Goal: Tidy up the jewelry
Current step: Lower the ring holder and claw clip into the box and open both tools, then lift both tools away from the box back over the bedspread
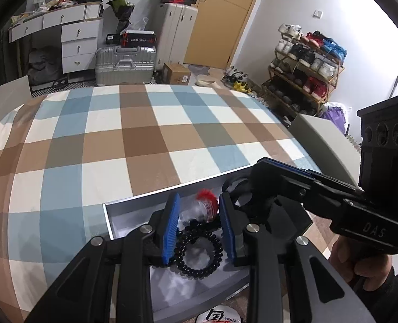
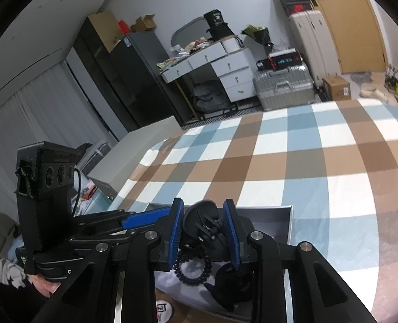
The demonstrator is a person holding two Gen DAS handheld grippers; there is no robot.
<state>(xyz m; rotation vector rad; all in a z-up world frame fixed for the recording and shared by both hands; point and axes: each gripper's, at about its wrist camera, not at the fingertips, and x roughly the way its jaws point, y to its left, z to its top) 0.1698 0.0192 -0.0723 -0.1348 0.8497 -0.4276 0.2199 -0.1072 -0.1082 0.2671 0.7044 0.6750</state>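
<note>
A grey open box (image 1: 123, 216) sits at the near edge of the checked tablecloth. In it lie a black bead bracelet (image 1: 199, 253), a clear item with a red tuft (image 1: 205, 206) and a black ring-shaped piece (image 1: 240, 188). My left gripper (image 1: 200, 224) is open over the box, with the bracelet and the clear item between its blue pads. My right gripper (image 2: 204, 231) hovers over the same box (image 2: 279, 215); black hair clips (image 2: 212, 228) sit between its pads, and the bracelet (image 2: 192, 269) lies below. It also shows in the left wrist view (image 1: 293, 177).
The checked tablecloth (image 1: 145, 134) covers the table beyond the box. White chair backs (image 1: 325, 142) stand at the table's sides. Suitcases (image 1: 126, 64), a white desk and a shoe rack (image 1: 303, 62) stand by the far wall.
</note>
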